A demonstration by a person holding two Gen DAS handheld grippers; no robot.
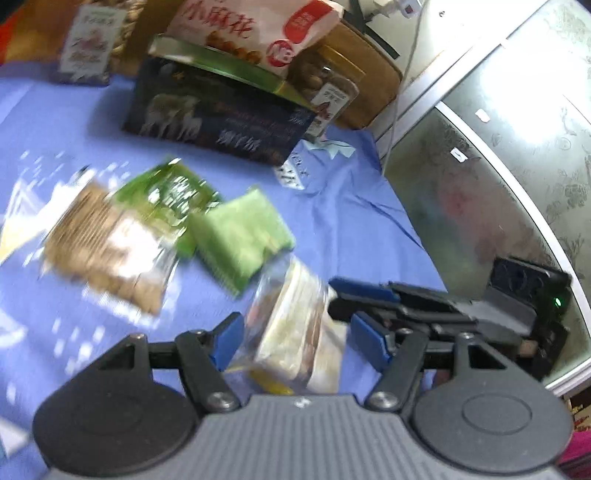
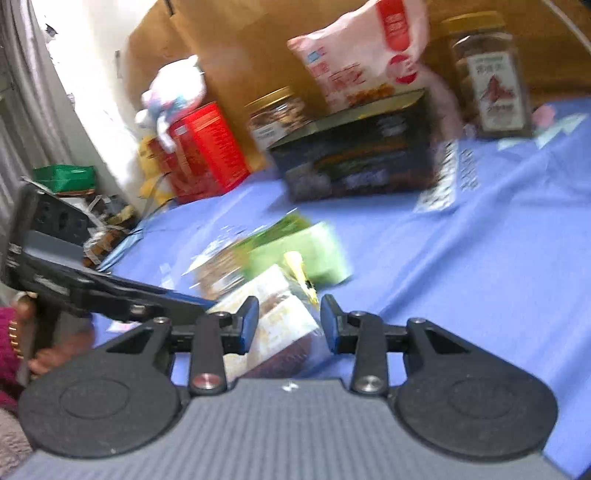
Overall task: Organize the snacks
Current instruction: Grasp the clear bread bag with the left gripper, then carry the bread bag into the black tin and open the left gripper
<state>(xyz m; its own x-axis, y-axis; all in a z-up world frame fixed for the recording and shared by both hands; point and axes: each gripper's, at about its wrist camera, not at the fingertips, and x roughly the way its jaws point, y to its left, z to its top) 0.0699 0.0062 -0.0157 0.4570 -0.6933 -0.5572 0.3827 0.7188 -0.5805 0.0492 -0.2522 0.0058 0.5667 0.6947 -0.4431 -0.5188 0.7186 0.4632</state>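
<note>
Left claw (image 1: 295,343): spread wide, blue pads on either side of a clear snack packet, not visibly pressing it.
Right claw (image 2: 289,324): spread too, straddling the same packet from the opposite side; in the left wrist view its blue fingers (image 1: 364,290) show just right of the packet.
Clear snack packet (image 1: 295,332): lies on the blue cloth between both claws, pale and brown contents inside, a yellow strip at one end; blurred in both views.
Green packet (image 1: 240,236): flat on the cloth just beyond the clear packet.
Green-printed bag (image 1: 170,195): touching the green packet's far side.
Biscuit bag (image 1: 107,251): transparent, brown biscuits inside, beside the green-printed bag.
Dark box (image 1: 218,118): further back on the cloth, with a green-topped box stacked on it.
Pink snack bag (image 1: 255,26): leaning on top of the stacked boxes.
Nut jar (image 2: 487,74): upright on the cloth, just right of the boxes.
Red tin (image 2: 207,147): left of the dark box, by the cardboard.
Blue cloth (image 2: 480,258): wrinkled, covering the surface that carries it all.
</note>
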